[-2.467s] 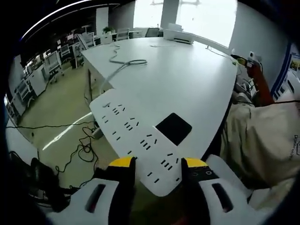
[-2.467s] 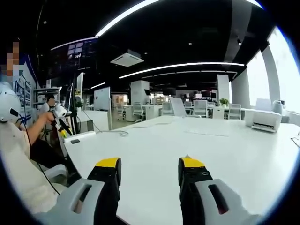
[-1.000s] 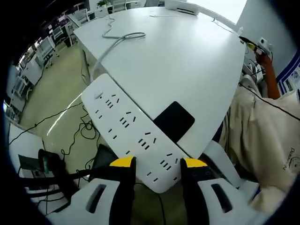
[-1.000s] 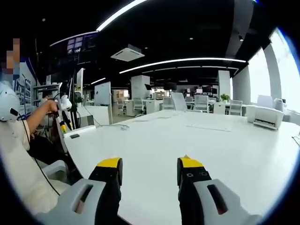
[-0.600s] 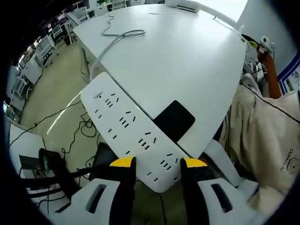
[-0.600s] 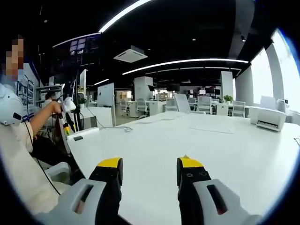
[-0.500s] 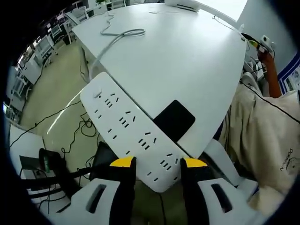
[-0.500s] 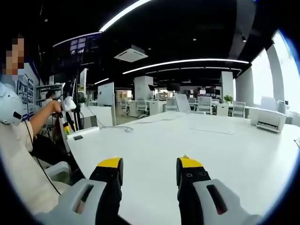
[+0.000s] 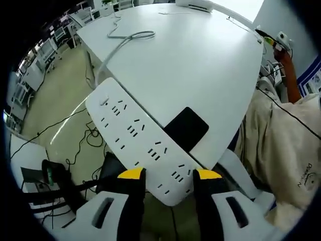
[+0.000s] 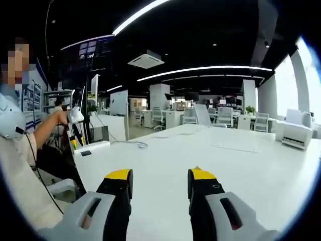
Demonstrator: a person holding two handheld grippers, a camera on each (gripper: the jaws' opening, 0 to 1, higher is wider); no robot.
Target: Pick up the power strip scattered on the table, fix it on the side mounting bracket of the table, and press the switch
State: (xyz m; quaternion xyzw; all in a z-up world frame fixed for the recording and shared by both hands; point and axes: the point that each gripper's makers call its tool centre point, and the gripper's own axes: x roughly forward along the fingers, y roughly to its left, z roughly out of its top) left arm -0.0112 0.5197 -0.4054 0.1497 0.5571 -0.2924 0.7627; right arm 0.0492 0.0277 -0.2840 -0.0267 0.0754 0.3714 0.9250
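In the left gripper view a long white power strip (image 9: 135, 133) slants up to the left from my left gripper (image 9: 169, 175), whose yellow-tipped jaws are shut on its near end. The strip lies along the edge of the white table (image 9: 200, 65), beside a black rectangle (image 9: 186, 128) at that edge. Its grey cable (image 9: 120, 45) loops across the far tabletop. In the right gripper view my right gripper (image 10: 160, 175) hovers open over the table (image 10: 225, 165), with nothing between its jaws. Far left there, the power strip (image 10: 95, 146) shows small at the table's corner.
Beyond the table edge is the floor with black cables (image 9: 88, 150) and a dark stand (image 9: 50, 175). The person's beige clothes (image 9: 281, 145) are on the right. A white printer (image 10: 295, 134) and a sheet of paper (image 10: 235, 147) sit on the far table.
Since 2.5 s ago the left gripper has lifted and tipped downward with the strip still in it; over the last half second it barely moves. The right view has drifted slightly.
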